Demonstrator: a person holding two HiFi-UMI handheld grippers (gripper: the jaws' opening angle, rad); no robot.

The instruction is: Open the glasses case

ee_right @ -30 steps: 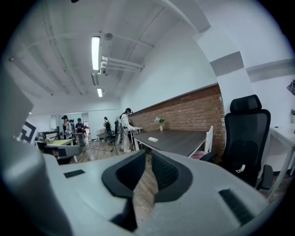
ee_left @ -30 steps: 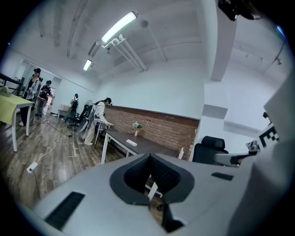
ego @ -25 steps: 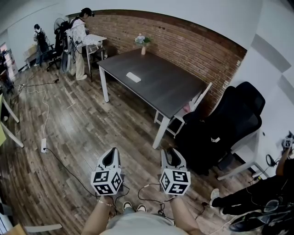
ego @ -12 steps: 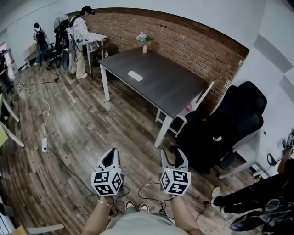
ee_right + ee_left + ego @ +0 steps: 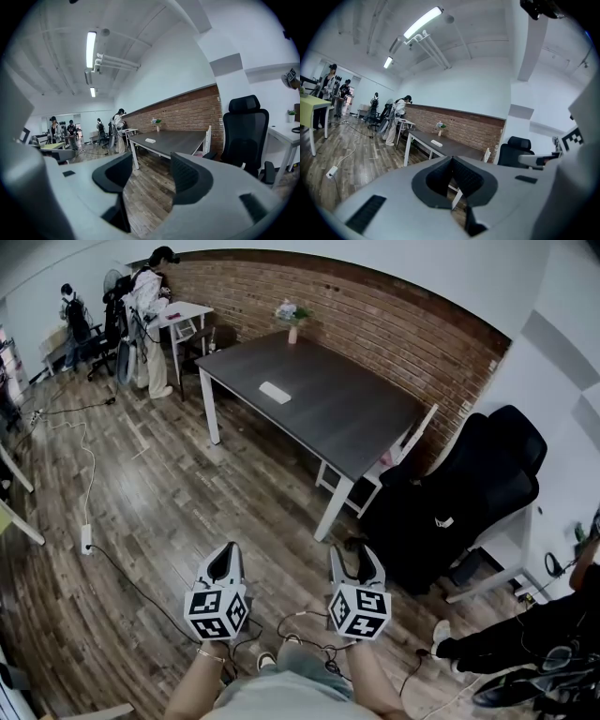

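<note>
The glasses case is a small white oblong lying on the dark table, far ahead of both grippers. It also shows as a tiny white shape in the left gripper view and the right gripper view. My left gripper is held low over the wooden floor, its jaws closed together on nothing. My right gripper hangs beside it with the jaws spread wide and only floor between them. Neither gripper is near the case.
A vase with flowers stands at the table's far end. Black office chairs and a white chair crowd the table's right side. Cables run across the floor. People stand by a white desk at the back left.
The right gripper's jaws have spread apart. Both grippers have shifted slightly, and the table sits a little higher in the head view.
</note>
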